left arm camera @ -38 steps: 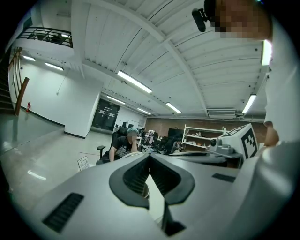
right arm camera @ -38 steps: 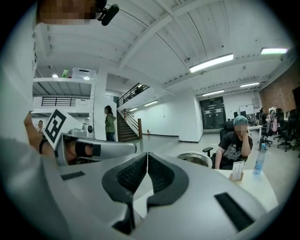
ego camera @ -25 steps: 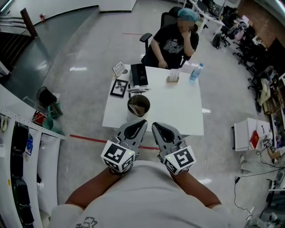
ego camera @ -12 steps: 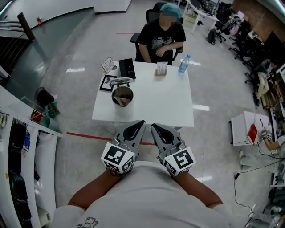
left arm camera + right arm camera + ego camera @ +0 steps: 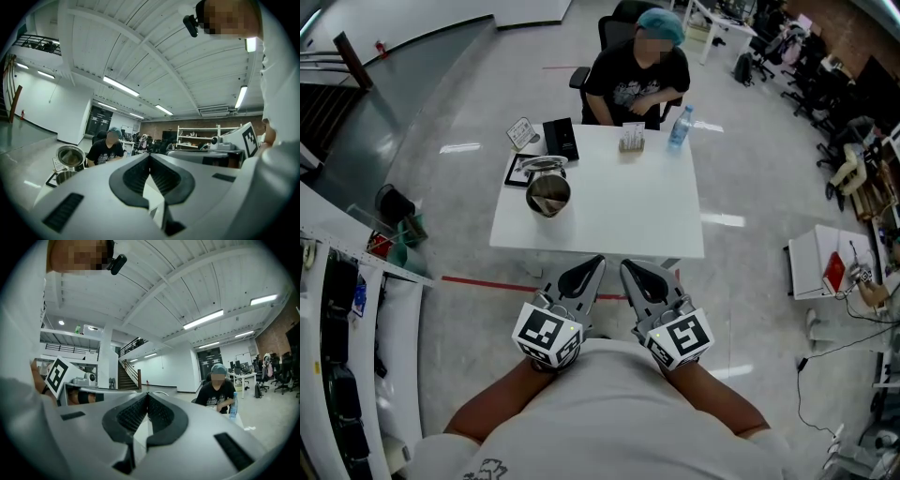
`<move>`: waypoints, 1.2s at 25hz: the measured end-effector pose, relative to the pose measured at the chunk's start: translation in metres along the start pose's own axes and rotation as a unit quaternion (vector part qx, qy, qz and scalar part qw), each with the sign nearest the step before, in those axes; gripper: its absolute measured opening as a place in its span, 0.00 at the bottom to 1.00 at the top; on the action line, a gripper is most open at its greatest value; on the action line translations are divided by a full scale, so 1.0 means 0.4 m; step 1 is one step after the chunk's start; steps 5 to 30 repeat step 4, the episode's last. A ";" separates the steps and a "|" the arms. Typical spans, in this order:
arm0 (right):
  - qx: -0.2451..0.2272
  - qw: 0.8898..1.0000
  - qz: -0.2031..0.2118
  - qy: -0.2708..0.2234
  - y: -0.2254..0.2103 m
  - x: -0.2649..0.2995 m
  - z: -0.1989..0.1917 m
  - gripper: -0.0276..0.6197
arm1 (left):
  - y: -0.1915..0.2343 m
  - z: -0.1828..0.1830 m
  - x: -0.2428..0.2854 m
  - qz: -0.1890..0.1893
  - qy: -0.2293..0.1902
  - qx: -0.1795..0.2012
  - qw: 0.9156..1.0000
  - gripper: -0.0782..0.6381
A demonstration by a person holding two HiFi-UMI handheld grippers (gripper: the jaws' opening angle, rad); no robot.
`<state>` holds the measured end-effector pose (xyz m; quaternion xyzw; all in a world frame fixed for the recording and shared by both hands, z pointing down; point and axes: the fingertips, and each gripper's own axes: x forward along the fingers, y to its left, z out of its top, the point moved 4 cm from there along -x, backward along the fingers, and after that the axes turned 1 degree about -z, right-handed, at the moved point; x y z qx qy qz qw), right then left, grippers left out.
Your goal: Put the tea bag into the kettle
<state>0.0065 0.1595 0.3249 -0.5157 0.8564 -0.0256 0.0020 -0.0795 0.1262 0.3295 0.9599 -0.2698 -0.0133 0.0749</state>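
Note:
The steel kettle (image 5: 547, 194) stands on the left part of the white table (image 5: 619, 220), its lid (image 5: 542, 167) tipped open behind it. A small holder (image 5: 632, 139) of what look like tea bags sits at the table's far edge. My left gripper (image 5: 581, 277) and right gripper (image 5: 639, 278) are held side by side close to my body, short of the table's near edge. Both are shut with nothing between the jaws. In the left gripper view the kettle (image 5: 63, 176) shows low at the left, beyond the left gripper (image 5: 150, 157). The right gripper (image 5: 147, 397) points toward the table.
A person in a black shirt (image 5: 637, 75) sits at the table's far side. A water bottle (image 5: 679, 128), a black box (image 5: 560, 139), a framed picture (image 5: 517, 172) and a small sign (image 5: 521, 131) share the table. White shelving (image 5: 356, 309) lines the left; a white cabinet (image 5: 825, 272) stands right.
The table with the kettle now lies farther from my grippers and higher in the head view; before, the jaw tips overlapped its near edge. Both grippers stayed shut.

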 end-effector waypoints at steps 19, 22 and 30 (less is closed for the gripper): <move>0.000 1.000 0.003 0.001 -0.005 -0.013 -0.015 0.06 | -0.017 -0.006 0.000 0.003 0.000 0.008 1.000 0.12; 0.000 1.000 0.003 0.001 -0.005 -0.013 -0.015 0.06 | -0.017 -0.006 0.000 0.003 0.000 0.008 1.000 0.12; 0.000 1.000 0.003 0.001 -0.005 -0.013 -0.015 0.06 | -0.017 -0.006 0.000 0.003 0.000 0.008 1.000 0.12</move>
